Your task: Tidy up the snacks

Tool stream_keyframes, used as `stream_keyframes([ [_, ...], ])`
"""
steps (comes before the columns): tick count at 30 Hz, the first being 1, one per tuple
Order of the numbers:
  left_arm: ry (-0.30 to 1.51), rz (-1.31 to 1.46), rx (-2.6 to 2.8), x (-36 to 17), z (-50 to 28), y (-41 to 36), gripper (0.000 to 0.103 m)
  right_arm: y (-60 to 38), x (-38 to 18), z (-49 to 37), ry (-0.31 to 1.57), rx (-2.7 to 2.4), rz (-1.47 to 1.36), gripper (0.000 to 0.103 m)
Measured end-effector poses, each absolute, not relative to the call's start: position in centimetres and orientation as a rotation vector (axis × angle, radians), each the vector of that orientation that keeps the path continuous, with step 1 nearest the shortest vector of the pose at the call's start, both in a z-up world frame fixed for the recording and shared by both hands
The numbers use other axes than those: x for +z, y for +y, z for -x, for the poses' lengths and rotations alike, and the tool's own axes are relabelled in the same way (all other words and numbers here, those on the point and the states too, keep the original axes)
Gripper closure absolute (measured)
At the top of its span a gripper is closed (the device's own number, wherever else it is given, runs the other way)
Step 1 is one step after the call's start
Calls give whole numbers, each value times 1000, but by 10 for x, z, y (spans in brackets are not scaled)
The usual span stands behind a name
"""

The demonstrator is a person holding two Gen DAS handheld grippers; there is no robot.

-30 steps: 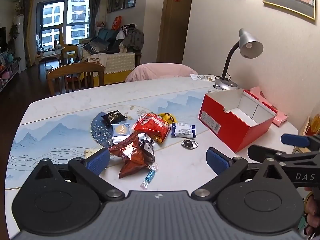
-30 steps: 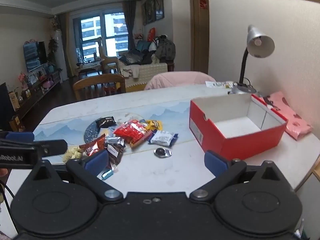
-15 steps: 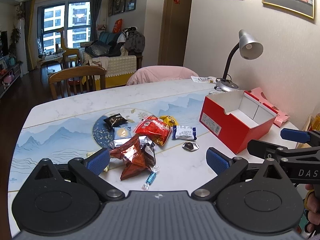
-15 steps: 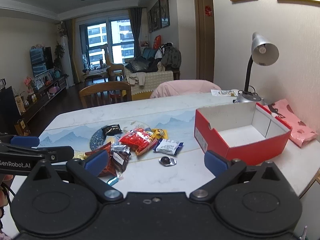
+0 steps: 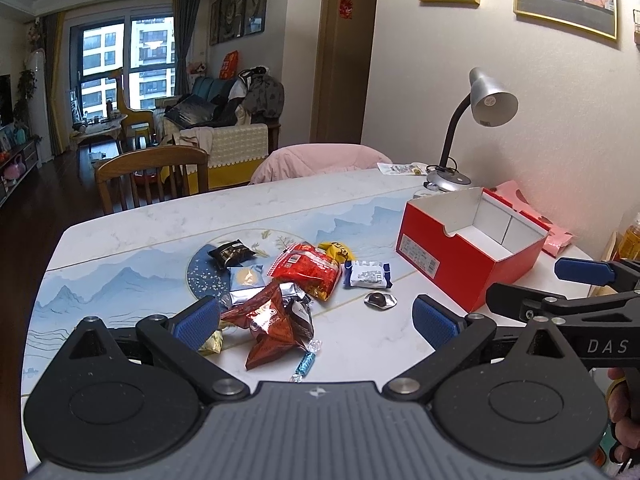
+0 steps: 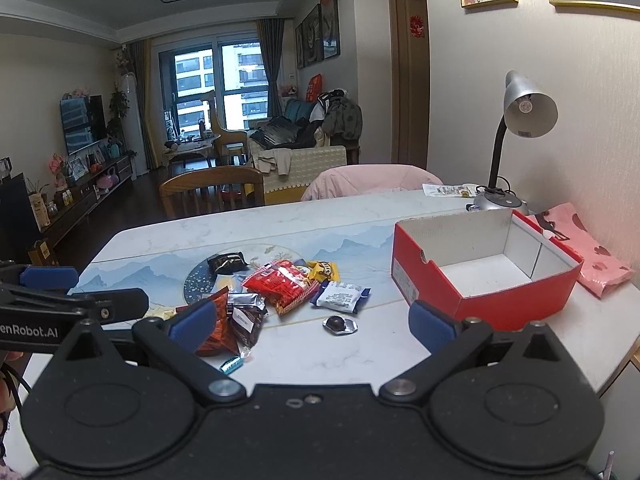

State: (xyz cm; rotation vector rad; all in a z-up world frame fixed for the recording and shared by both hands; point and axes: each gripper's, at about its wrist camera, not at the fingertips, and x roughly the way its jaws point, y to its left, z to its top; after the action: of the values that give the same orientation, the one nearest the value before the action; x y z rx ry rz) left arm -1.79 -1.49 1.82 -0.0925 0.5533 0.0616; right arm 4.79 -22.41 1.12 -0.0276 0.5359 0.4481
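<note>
Blue-padded jaws of the left gripper (image 5: pixel 316 320) and right gripper (image 6: pixel 312 320) gape wide, holding nothing.

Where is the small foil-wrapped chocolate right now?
In both views the foil-wrapped chocolate lies alone on the table, between the snack pile and the red box, just before the white-and-blue packet.

A heap of crinkly foil and plastic snack packets (image 5: pixel 288 292) lies on the pale marble table with a blue mountain print (image 5: pixel 140 240), over a round dark-blue inlay (image 5: pixel 204 280). At 3 o'clock from the heap stands an open red cardboard box with a white inside (image 5: pixel 468 248), well apart. Between them, nearer the heap, lies a small silver foil-wrapped chocolate (image 5: pixel 380 300). At 12 o'clock behind the box stands a silver gooseneck desk lamp (image 5: pixel 480 120). At the box's 2 o'clock lies a pink plastic bag (image 6: pixel 592 256). Beyond the table's far edge stand a wooden chair (image 5: pixel 148 176) and, at its 3 o'clock, a pink-draped chair (image 5: pixel 320 160).
</note>
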Motion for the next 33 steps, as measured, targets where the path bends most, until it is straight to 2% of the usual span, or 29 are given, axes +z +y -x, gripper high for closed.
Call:
stream_keyframes([
  [33, 566, 130, 26, 15, 28, 7, 0, -190, 15, -23, 536, 396, 66, 0],
])
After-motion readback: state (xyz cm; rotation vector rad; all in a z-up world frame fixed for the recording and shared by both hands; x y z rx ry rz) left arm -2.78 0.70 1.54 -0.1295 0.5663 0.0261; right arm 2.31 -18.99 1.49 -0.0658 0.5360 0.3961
